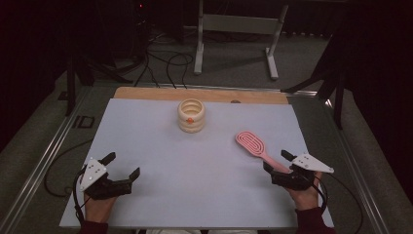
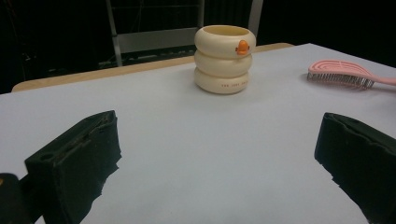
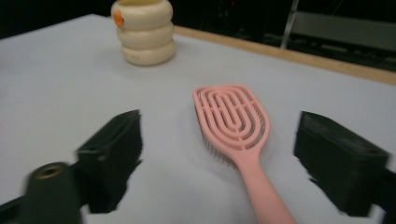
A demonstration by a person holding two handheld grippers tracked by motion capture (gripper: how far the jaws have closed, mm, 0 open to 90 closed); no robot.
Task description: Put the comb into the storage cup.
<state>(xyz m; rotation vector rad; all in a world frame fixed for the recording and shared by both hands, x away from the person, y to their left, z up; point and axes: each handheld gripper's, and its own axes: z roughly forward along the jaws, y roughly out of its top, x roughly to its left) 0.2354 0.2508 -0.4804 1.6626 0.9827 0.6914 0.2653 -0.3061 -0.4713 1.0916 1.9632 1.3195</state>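
Observation:
A pink hairbrush [image 1: 251, 142] lies bristles down on the white table top [image 1: 160, 146], at the right, with its handle pointing toward the near right. My right gripper [image 1: 276, 160] is open at the handle's end. In the right gripper view the hairbrush [image 3: 232, 119] handle runs between the two wide-apart jaws, and neither pad touches it. A cream ringed cup [image 1: 191, 116] with an orange spot stands upright at the far middle, apart from both grippers. My left gripper [image 1: 124, 164] rests open at the near left with nothing between its fingers; its own view shows the cup [image 2: 225, 58] ahead.
A wooden strip [image 1: 146, 92] edges the table's far side. Beyond it a white metal stand [image 1: 234, 24] and cables sit on the floor. Metal rails [image 1: 46, 156] run along the table's left and right sides.

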